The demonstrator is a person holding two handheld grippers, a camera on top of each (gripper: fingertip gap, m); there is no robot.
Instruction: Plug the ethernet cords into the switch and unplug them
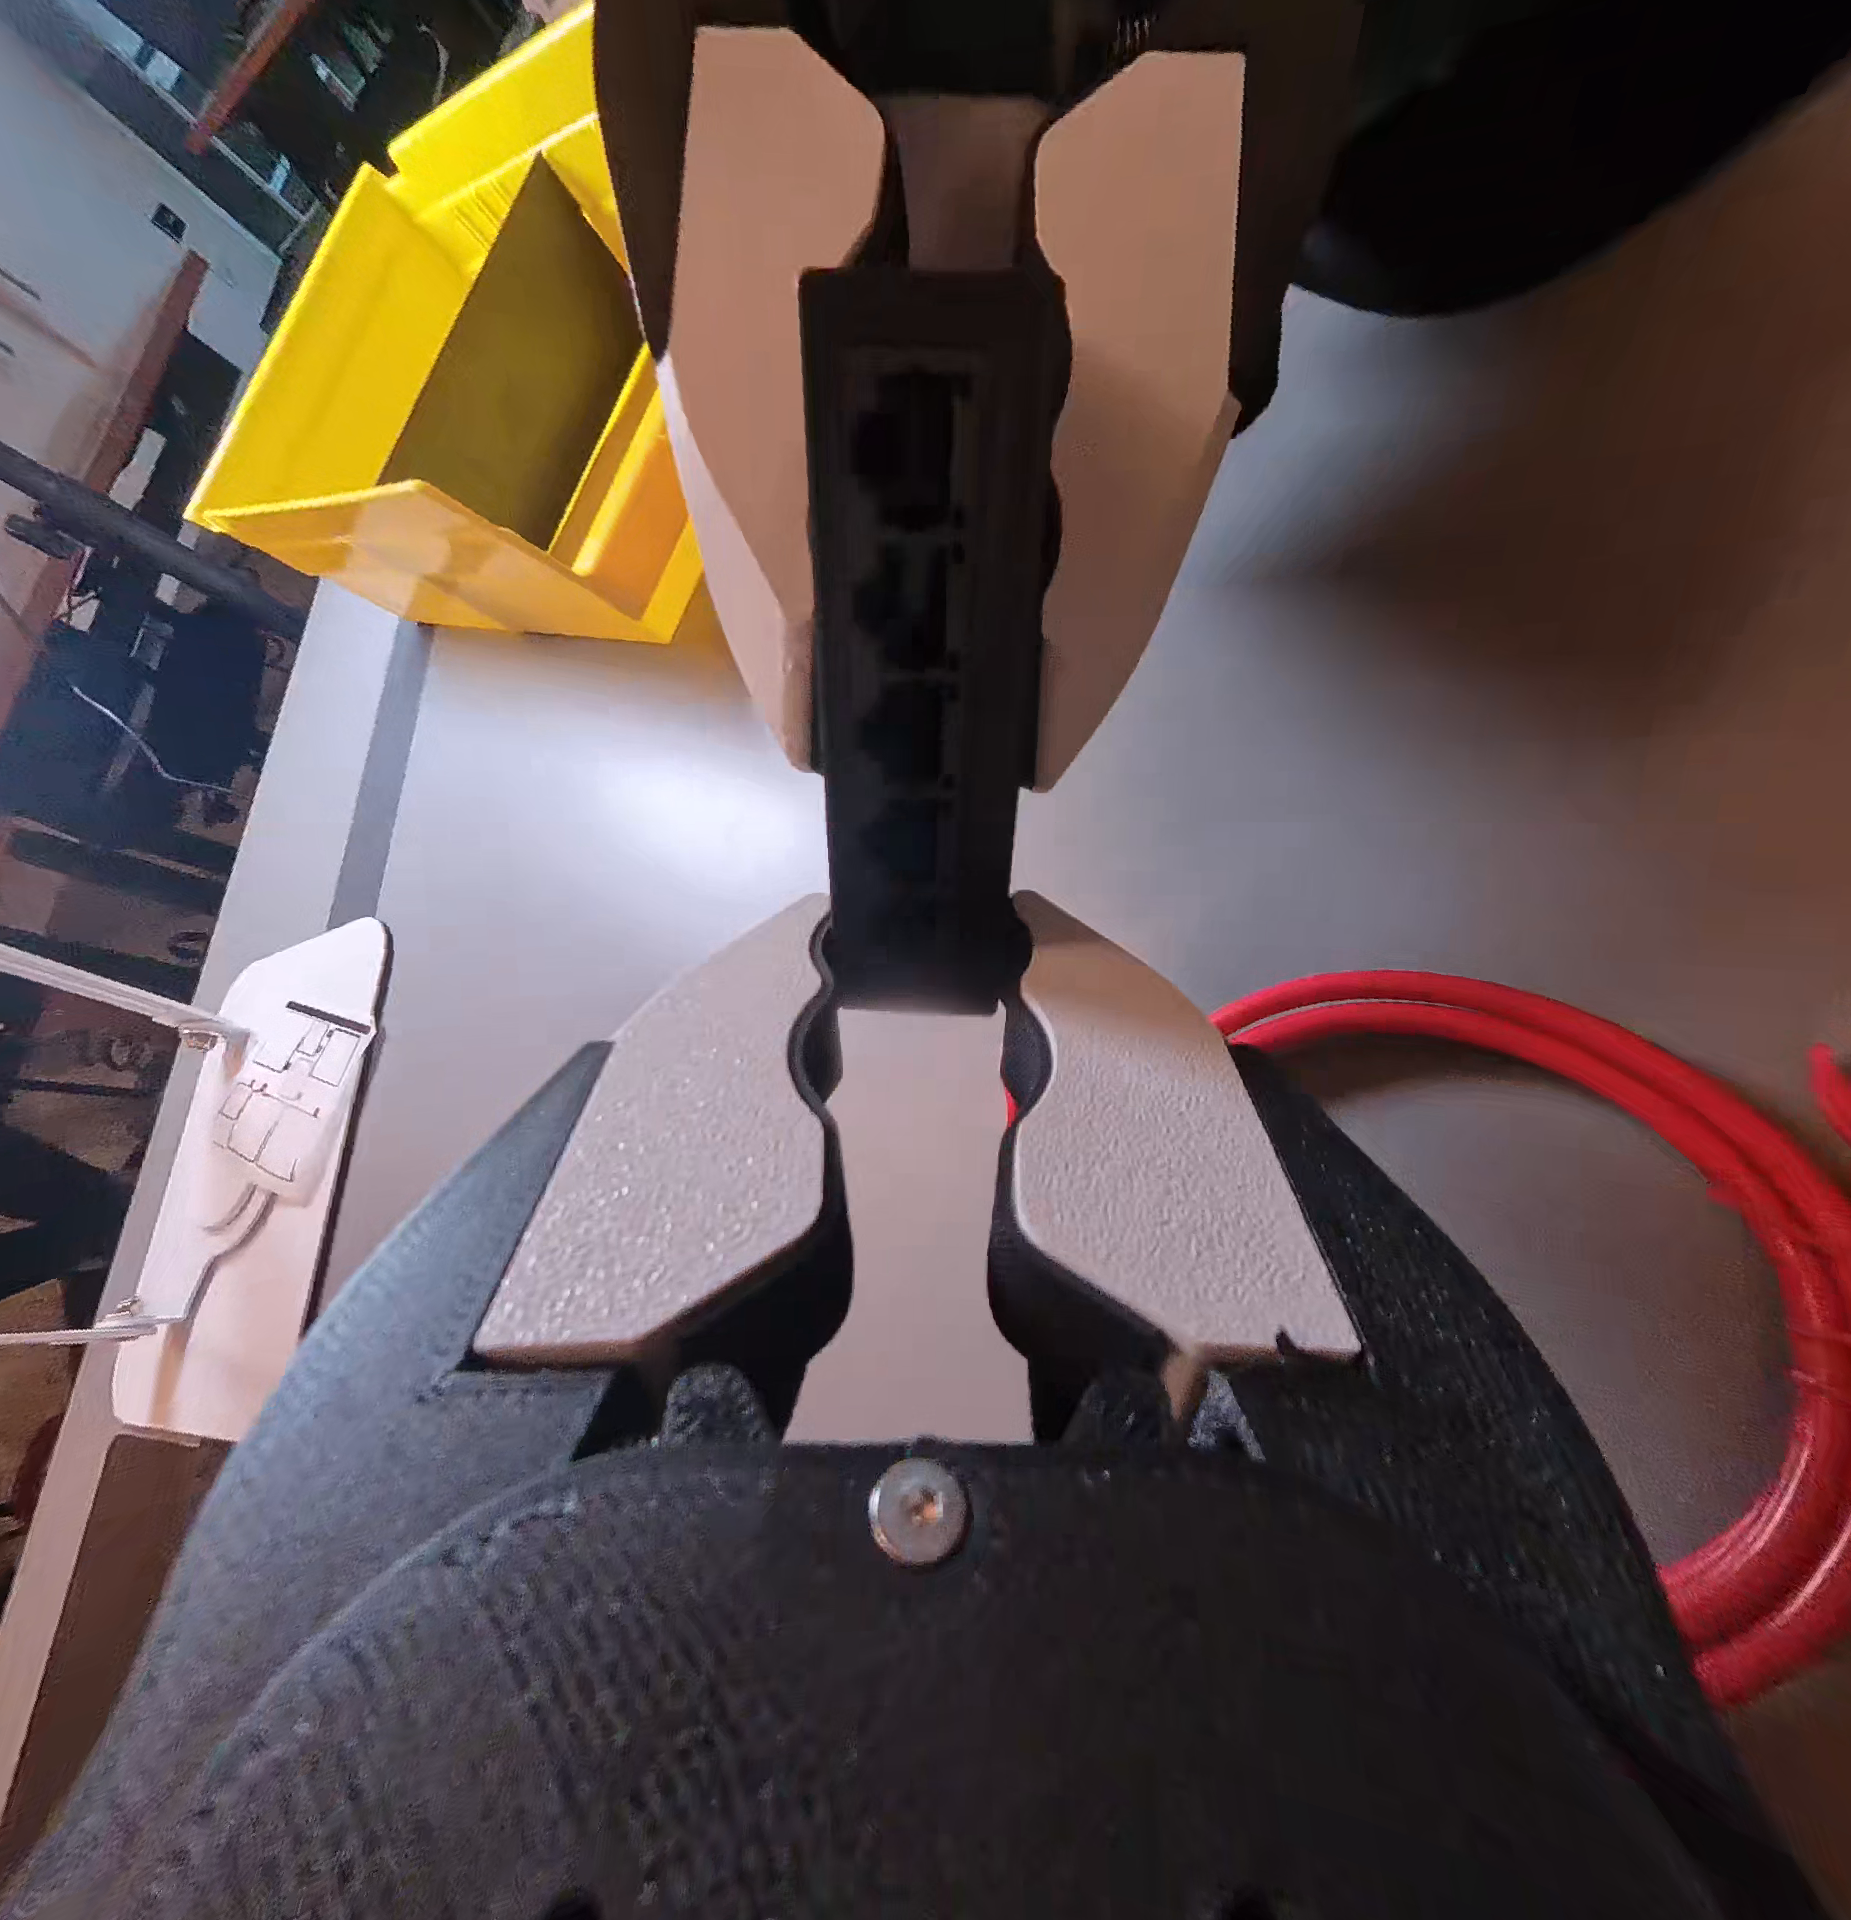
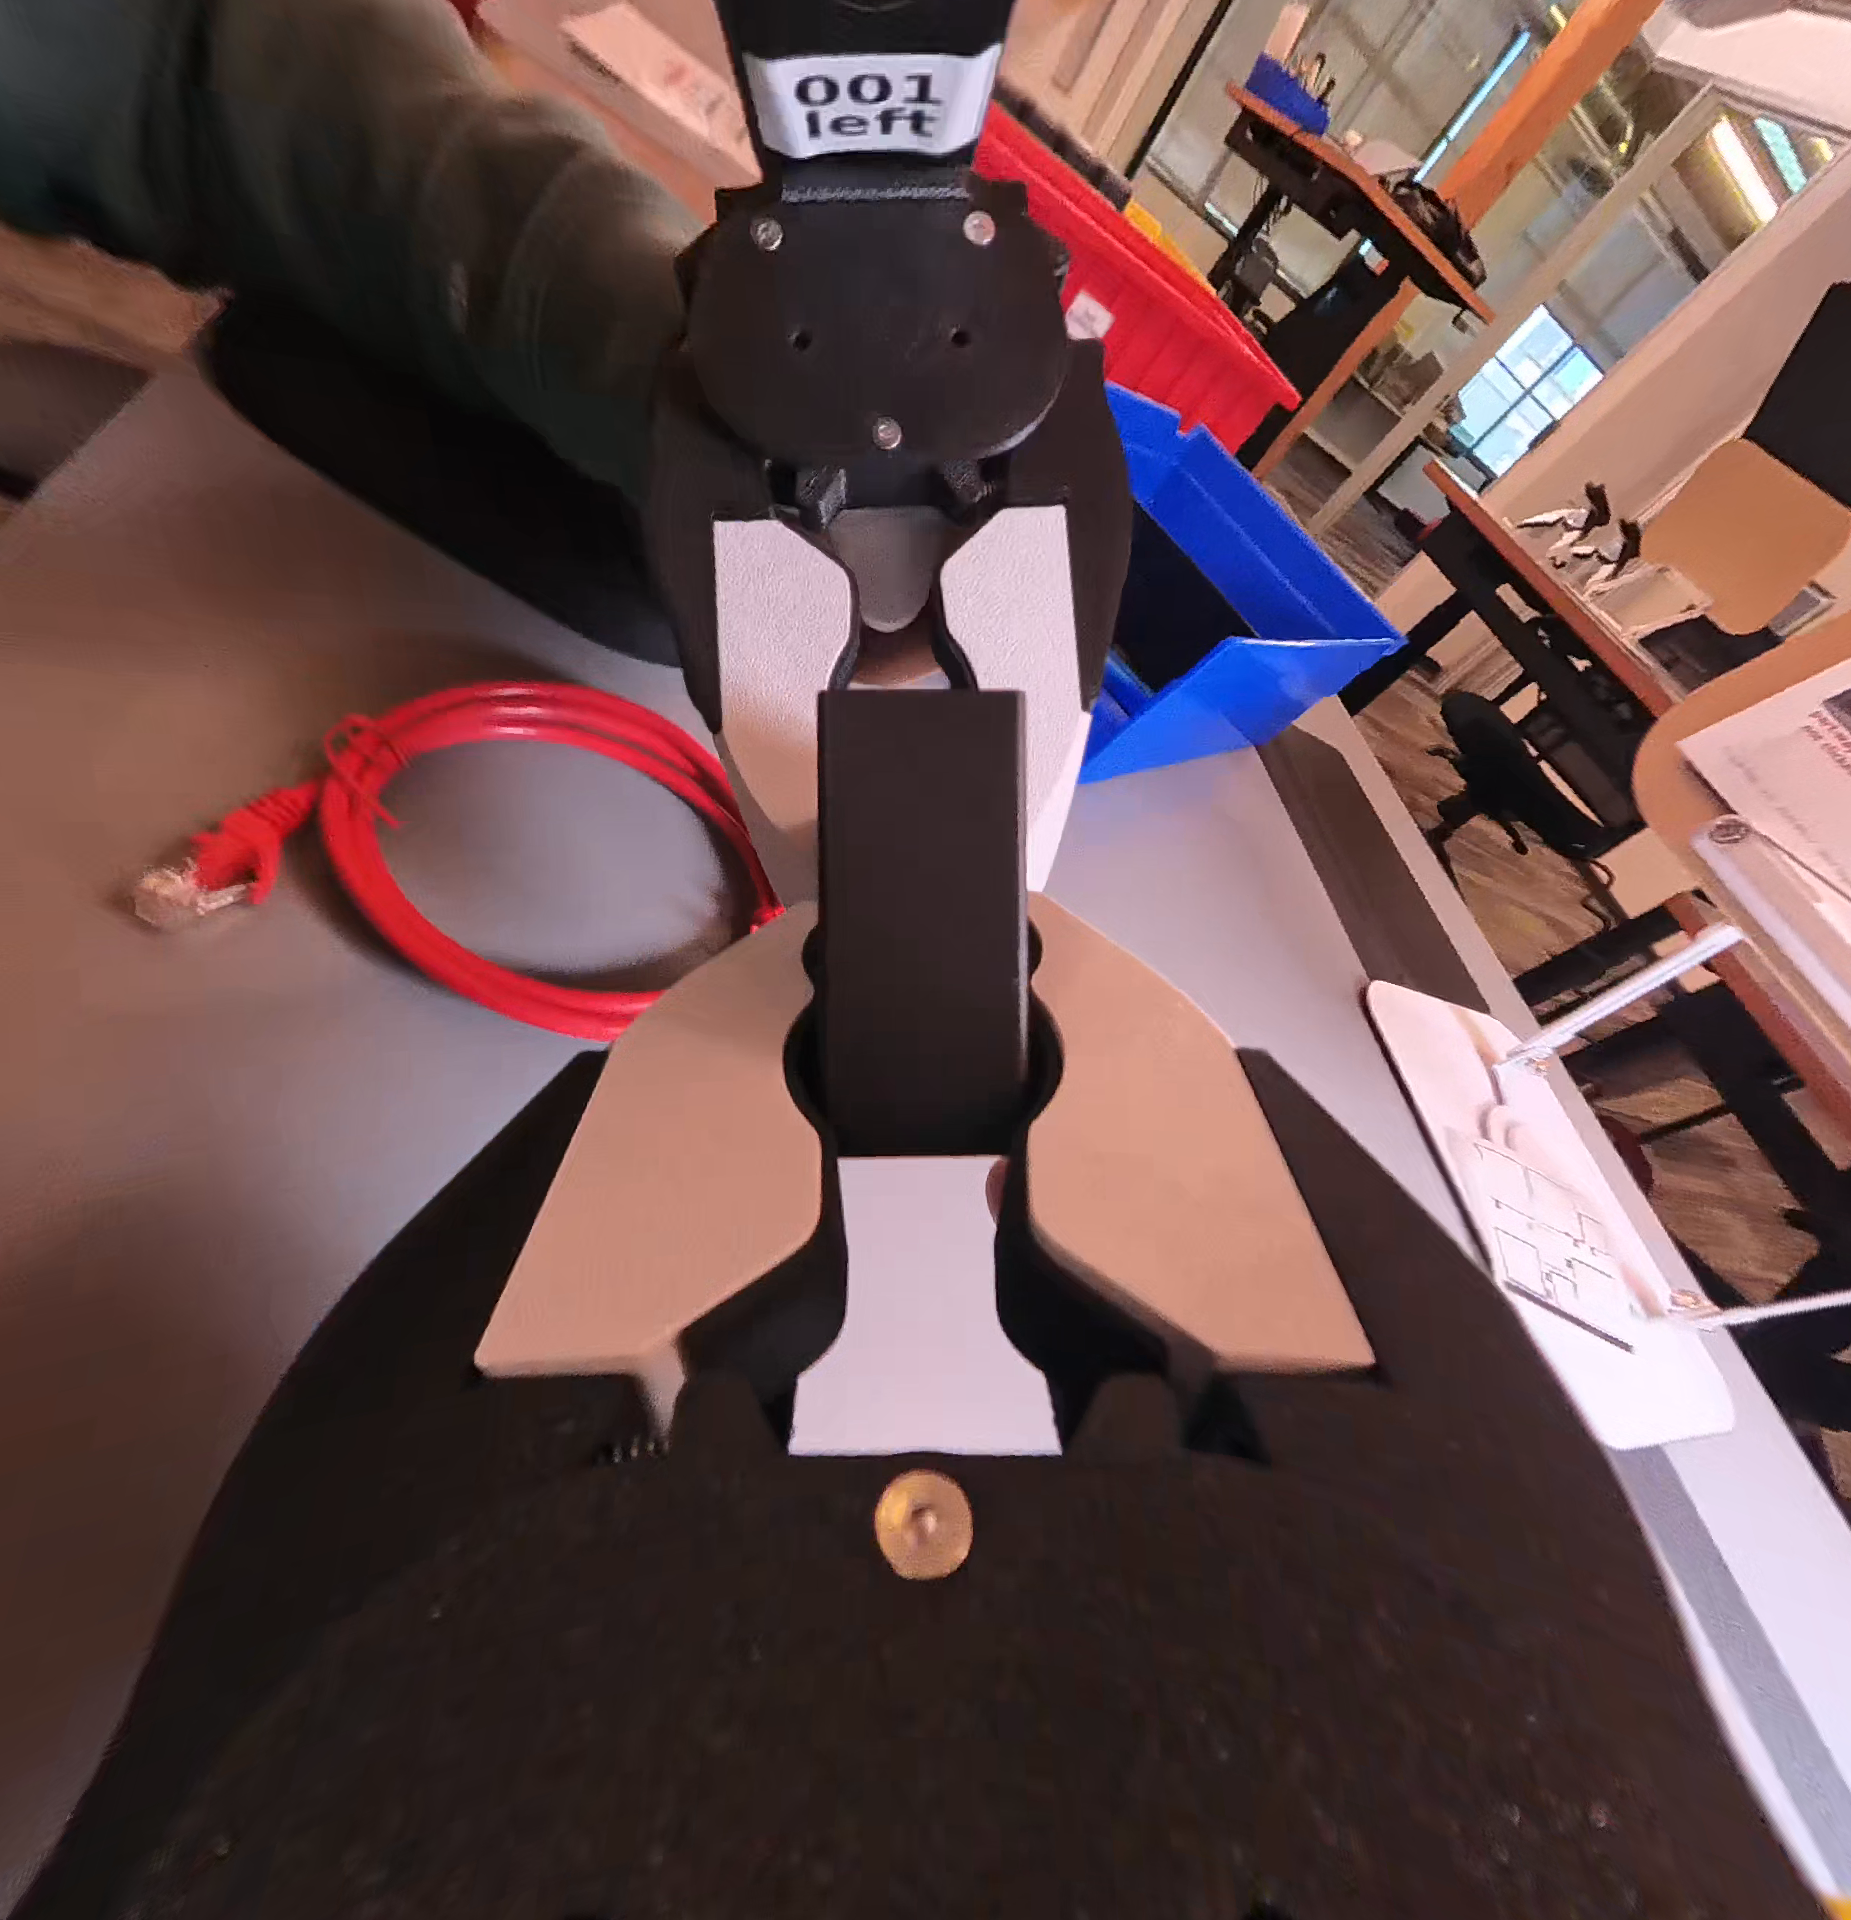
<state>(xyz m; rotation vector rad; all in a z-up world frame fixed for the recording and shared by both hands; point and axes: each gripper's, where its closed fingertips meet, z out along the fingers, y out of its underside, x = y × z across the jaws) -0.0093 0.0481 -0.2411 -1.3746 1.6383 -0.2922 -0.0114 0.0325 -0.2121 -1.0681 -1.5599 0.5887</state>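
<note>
Both of your grippers clamp the long black plastic network switch (image 1: 921, 644) above the grey table (image 1: 588, 831): left gripper (image 1: 921, 966) on its near end, right gripper (image 2: 923, 997) on the opposite end. Your coiled red ethernet cord (image 2: 505, 862) lies on the table beside it, unplugged.
</note>
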